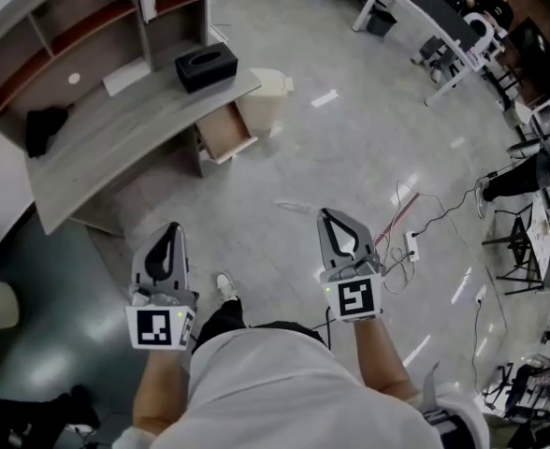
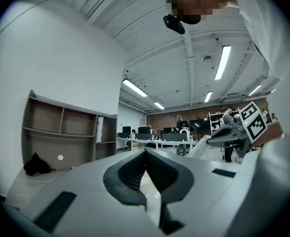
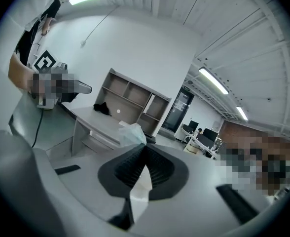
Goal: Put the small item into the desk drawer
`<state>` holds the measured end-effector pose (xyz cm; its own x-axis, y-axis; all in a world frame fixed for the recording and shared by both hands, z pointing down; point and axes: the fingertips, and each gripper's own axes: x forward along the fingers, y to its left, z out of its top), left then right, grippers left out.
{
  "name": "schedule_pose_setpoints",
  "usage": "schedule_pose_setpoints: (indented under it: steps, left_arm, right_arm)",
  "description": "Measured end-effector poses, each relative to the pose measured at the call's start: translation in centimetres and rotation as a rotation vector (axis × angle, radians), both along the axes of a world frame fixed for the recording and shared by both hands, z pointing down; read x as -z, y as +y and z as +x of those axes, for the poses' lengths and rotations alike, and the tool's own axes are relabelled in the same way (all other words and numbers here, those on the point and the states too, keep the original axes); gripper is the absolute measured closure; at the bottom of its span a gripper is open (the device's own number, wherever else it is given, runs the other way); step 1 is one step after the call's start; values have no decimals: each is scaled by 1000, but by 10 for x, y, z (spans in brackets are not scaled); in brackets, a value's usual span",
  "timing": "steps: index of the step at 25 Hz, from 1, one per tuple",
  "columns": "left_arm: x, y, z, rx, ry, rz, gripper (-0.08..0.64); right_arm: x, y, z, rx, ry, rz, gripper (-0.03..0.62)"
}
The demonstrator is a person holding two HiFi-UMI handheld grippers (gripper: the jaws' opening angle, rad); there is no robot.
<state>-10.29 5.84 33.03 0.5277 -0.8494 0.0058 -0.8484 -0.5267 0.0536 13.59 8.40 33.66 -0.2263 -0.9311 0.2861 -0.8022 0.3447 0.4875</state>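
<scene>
Both grippers are held over the floor, well short of the grey desk (image 1: 116, 129). The desk's wooden drawer (image 1: 226, 131) stands pulled open under its right end. My right gripper (image 1: 325, 213) is shut on a small white crumpled piece, like tissue or thin film (image 3: 131, 132). The piece sticks out past the jaw tips in the right gripper view and shows white between the jaws (image 1: 347, 241) from above. My left gripper (image 1: 172, 225) is shut, its tips meeting with nothing held (image 2: 145, 152). In the right gripper view the desk (image 3: 93, 117) lies ahead to the left.
A black tissue box (image 1: 206, 65) sits on the desk's right end, with a dark bundle (image 1: 44, 127) at its left. A white bin (image 1: 266, 96) stands beside the open drawer. Cables and a power strip (image 1: 409, 243) lie on the floor to the right. Office desks and chairs (image 1: 443, 26) are farther off.
</scene>
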Motion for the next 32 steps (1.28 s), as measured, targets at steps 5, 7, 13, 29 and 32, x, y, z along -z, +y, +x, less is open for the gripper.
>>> schedule_pose_setpoints:
  steps: [5, 7, 13, 29, 32]
  left_arm:
    - [-18, -52, -16, -30, 5, -47, 541]
    - [-21, -67, -14, -51, -8, -44, 542]
    - [-17, -94, 17, -106, 5, -60, 542]
    - [-6, -150, 44, 72, -42, -37, 541]
    - [-23, -162, 37, 133, -64, -66, 541]
  right_arm:
    - [-1, -48, -10, -40, 5, -18, 569]
    - [0, -59, -9, -56, 6, -21, 569]
    - [2, -78, 12, -101, 9, -19, 569]
    - [-14, -195, 39, 88, 36, 1, 569]
    - [-35, -218, 43, 119, 52, -28, 569]
